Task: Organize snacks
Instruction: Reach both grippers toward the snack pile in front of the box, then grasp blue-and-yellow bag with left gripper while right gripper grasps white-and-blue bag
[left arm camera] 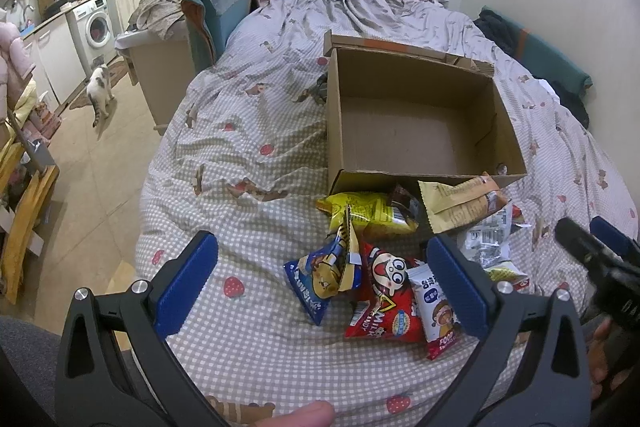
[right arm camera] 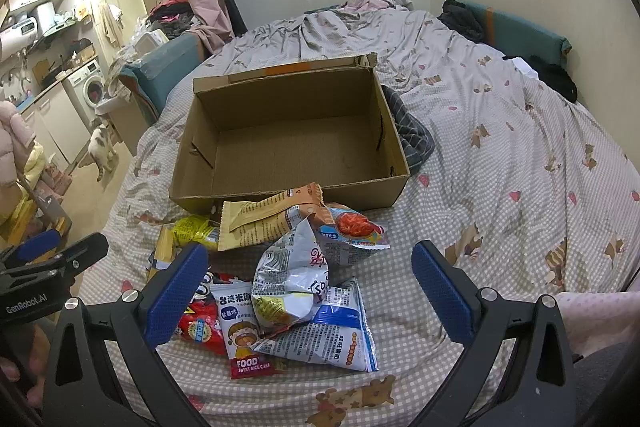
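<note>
Snack bags (right arm camera: 304,291) of shiny crinkly plastic lie piled on the checked bed cover (left arm camera: 248,155), just beside the empty brown cardboard box (right arm camera: 292,131). Bags look light, puffy and slippery (chips break!), so pinch a flat sealed edge. Left tool (left arm camera: 320,281) and right tool (right arm camera: 308,291) are wide open, holding nothing.

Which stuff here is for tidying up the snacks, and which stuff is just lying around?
For the job:
cardboard box, nothing in it yet
pile of snack packets on the bed in front of it
left tool and right tool, both open

Just lying around:
grey cloth beside the box
cat on the floor
washing machine
</note>
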The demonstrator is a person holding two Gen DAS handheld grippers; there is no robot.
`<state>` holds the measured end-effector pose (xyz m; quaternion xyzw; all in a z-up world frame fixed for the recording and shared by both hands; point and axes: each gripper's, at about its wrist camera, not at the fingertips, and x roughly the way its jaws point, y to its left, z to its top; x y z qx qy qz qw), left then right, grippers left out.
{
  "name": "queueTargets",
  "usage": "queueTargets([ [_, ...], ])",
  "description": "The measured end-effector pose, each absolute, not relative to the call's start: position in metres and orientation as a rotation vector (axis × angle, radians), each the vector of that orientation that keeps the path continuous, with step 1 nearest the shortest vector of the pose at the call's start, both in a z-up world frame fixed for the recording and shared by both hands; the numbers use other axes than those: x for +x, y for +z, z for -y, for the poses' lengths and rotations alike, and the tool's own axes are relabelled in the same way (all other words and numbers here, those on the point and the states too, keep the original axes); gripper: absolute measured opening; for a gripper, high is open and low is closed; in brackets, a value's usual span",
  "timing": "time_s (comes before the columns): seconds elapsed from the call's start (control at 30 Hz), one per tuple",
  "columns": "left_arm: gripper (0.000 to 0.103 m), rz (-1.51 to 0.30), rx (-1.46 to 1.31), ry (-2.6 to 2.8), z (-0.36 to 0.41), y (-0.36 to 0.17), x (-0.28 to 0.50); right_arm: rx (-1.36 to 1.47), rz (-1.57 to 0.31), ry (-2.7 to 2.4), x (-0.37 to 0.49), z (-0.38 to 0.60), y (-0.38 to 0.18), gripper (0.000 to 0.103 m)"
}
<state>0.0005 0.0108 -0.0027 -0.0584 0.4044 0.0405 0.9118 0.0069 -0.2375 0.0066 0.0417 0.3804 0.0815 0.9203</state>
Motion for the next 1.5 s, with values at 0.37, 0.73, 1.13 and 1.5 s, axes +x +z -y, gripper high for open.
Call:
queueTargets([
  [0.37, 0.103, -0.963, -0.180, 0.170, -0.035, -0.020, 0.015, 0.169, -1.170, 0.278, 0.069, 0.254, -0.022, 0.098],
  [0.73, 0.103, -1.051, -0.264, 0.242, -0.066, -0.033, 0.020, 0.068, -1.368, 0.290, 0.103, 0.204, -0.087, 0.066],
  [1.13, 0.103, -1.193, -0.205, 0.159, -0.049, -0.059, 0.033, 0.187, -1.232, 0.454, 0.068, 0.240, -0.036, 0.052],
  [1.5, 0.083, -1.341, -0.142, 0.106, -0.012, -0.108, 0.086, 0.369, -1.089, 0.445, 0.058, 0.286, -0.019, 0.052],
])
